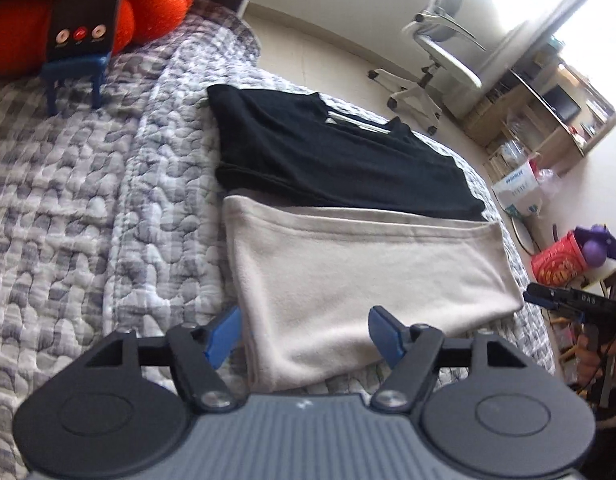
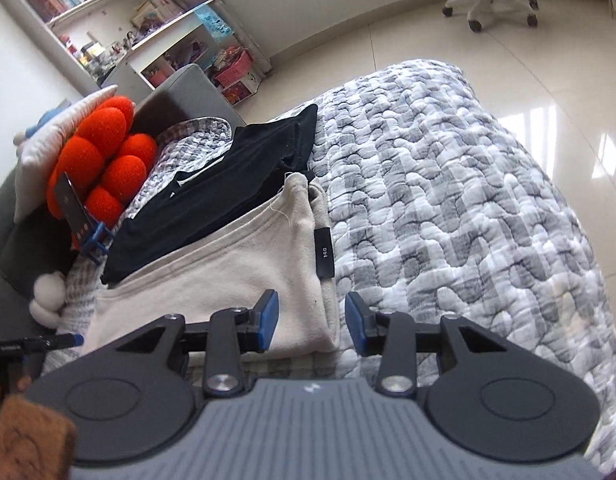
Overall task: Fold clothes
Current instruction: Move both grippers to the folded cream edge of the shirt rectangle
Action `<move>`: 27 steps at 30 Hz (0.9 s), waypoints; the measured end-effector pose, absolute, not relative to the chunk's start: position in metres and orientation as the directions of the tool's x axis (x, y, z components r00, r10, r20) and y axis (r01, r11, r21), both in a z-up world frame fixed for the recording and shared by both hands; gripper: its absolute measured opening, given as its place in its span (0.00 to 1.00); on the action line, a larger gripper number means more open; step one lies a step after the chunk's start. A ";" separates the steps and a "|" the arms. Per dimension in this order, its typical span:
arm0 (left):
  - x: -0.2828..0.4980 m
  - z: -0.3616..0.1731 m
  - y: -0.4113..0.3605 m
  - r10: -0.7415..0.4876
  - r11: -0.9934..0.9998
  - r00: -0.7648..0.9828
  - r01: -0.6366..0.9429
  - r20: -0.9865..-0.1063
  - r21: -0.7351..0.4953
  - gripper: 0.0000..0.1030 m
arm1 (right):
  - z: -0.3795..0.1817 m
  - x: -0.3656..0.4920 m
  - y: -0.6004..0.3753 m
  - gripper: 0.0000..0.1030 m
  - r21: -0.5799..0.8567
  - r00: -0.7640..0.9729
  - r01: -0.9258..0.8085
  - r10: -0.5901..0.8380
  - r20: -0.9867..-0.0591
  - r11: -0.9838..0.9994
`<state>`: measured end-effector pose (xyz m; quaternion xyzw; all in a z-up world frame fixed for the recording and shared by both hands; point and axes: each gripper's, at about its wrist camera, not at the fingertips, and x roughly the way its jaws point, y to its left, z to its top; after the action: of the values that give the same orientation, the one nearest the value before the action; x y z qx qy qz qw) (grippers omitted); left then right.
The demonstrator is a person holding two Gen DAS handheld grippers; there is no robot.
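So you look nearly done: the folded beige fleece garment (image 1: pixel 359 280) lies flat on the grey-and-white quilted bedspread (image 1: pixel 88 208), its far edge touching the folded black T-shirt (image 1: pixel 327 152). Your left gripper (image 1: pixel 304 338) and right gripper (image 2: pixel 309 322) both hover spread, holding nothing; perhaps only tidying remains

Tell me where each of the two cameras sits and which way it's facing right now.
Left wrist: on the left hand-held gripper, jaws open, looking down over the beige garment and black garment toward a chair; right hand-held gripper at the edge.
Right wrist: on the right hand-held gripper, jaws open, facing the shelves.
Shared: both garments, quilt, orange cushion.
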<state>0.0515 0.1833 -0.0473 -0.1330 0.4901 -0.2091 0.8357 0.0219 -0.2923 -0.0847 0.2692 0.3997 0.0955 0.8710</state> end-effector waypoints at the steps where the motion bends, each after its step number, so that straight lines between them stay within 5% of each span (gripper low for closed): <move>1: 0.055 -0.051 0.189 -0.477 0.877 0.418 0.172 -0.773 -0.448 0.74 | -0.084 0.021 -0.293 0.41 0.557 0.658 0.062 0.385 -0.647 0.828; 5: 0.061 -0.067 0.212 -0.515 0.839 0.350 0.017 -0.783 -0.544 0.75 | -0.080 0.018 -0.296 0.46 0.597 0.638 0.105 0.407 -0.654 0.795; 12: 0.055 -0.080 0.215 -0.621 0.764 0.269 -0.006 -0.736 -0.646 0.74 | -0.091 0.016 -0.310 0.47 0.706 0.585 0.161 0.509 -0.631 0.690; 27: 0.062 -0.093 0.202 -0.628 0.750 0.263 -0.047 -0.732 -0.660 0.85 | -0.115 0.020 -0.321 0.43 0.796 0.563 0.226 0.592 -0.577 0.562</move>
<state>0.0621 0.2024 -0.0929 -0.2939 0.5740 -0.1969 0.7385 0.0199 -0.3208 -0.1152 0.4523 0.4519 0.1206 0.7594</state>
